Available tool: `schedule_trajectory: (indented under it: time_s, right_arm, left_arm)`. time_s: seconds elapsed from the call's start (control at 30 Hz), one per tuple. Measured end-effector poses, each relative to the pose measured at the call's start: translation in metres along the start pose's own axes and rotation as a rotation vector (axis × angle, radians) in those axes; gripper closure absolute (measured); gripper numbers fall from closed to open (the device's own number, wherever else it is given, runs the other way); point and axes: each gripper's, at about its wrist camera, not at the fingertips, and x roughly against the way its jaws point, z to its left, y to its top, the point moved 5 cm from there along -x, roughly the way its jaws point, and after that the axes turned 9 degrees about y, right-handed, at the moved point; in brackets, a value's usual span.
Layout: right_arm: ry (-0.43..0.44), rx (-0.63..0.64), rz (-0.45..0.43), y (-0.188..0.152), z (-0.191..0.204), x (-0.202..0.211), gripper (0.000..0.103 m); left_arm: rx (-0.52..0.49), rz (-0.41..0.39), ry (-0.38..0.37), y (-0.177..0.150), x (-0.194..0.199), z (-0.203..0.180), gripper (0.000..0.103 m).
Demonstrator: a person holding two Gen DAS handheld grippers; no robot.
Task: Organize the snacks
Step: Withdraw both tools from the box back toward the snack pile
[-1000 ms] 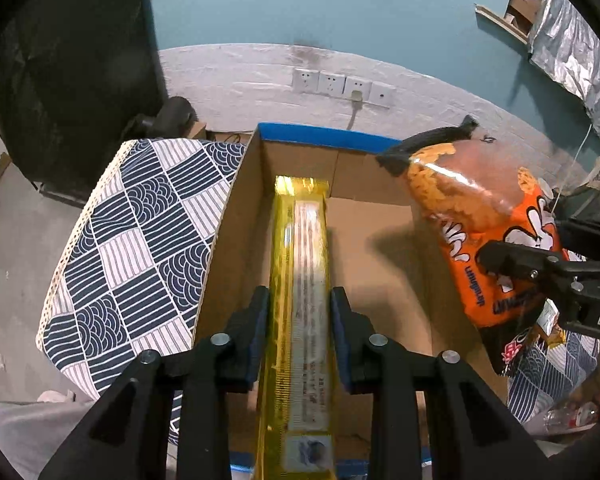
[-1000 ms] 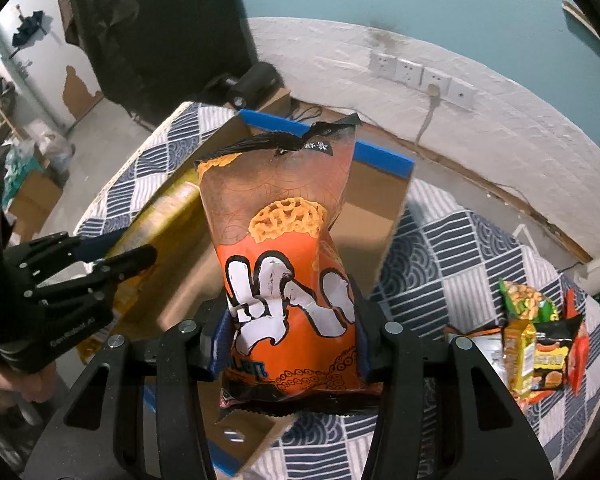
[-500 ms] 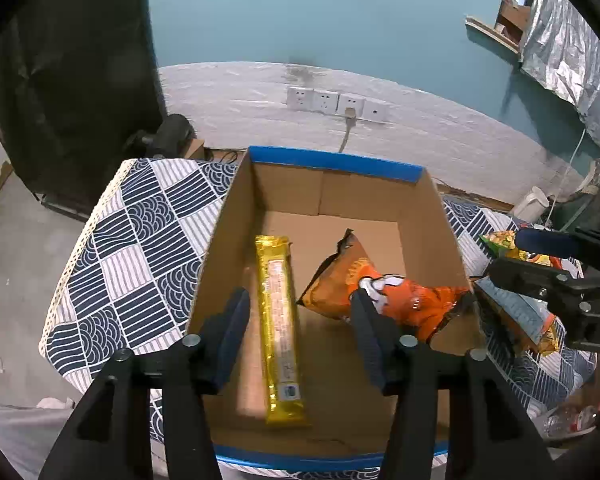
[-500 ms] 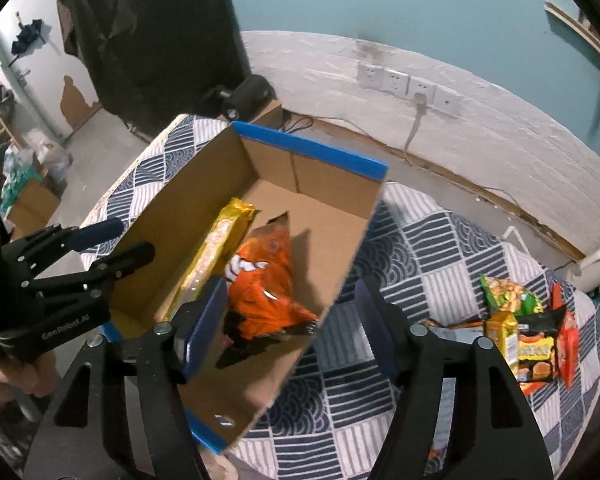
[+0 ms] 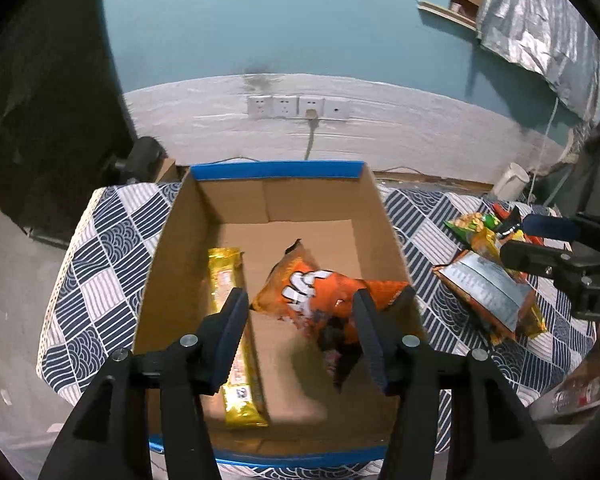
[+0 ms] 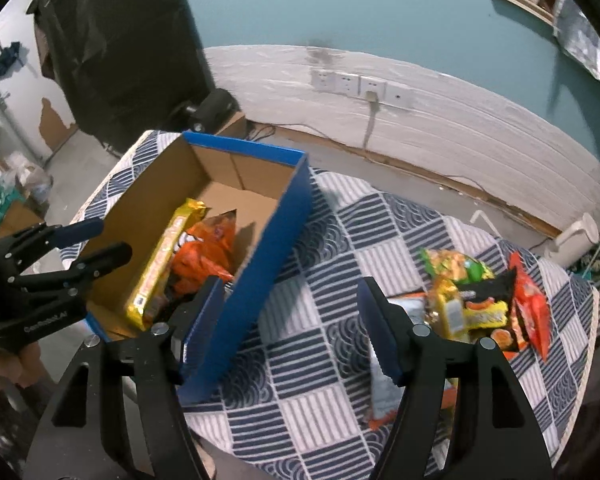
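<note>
Both grippers, left [image 5: 300,334] and right [image 6: 290,326], open and empty; right fingers [image 6: 204,308] near the box [image 6: 260,264] wall, could snag it.

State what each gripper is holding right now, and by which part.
Nothing. The left gripper and right gripper are both open and empty; the gold bar and orange bag lie in the box.

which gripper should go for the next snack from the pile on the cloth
Right. The right gripper is open and empty beside the snack pile; the left gripper hangs over the box.
</note>
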Motion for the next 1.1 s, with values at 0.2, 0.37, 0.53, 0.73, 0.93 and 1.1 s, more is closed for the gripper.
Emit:
schedule_trajectory:
  time_s: [0.2,0.37,0.53,0.73,0.93,1.1]
  right_arm:
    - [-0.021,-0.046,-0.016,-0.013,-0.026,0.017,0.033]
    - [-0.037,-0.082,-0.033,-0.023,-0.05,0.032,0.033]
    - [-0.049,-0.133,-0.05,-0.036,-0.077,0.047,0.029]
    - [-0.078,-0.182,-0.057,-0.055,-0.108,0.058,0.028]
    - [-0.111,-0.223,-0.044,-0.071,-0.137,0.059,0.028]
    - [-0.128,-0.241,-0.03,-0.082,-0.155,0.057,0.028]
  left_arm:
    - [-0.052,-0.009,0.002,0.001,0.004,-0.023,0.048]
    - [-0.09,-0.011,-0.005,0.002,0.005,-0.045,0.047]
    - [-0.124,-0.008,-0.008,0.004,0.003,-0.071,0.042]
    - [-0.186,0.0,-0.029,0.005,0.003,-0.108,0.041]
    - [-0.239,0.005,-0.054,0.005,0.004,-0.142,0.036]
    - [-0.278,0.025,-0.062,0.002,-0.003,-0.163,0.032]
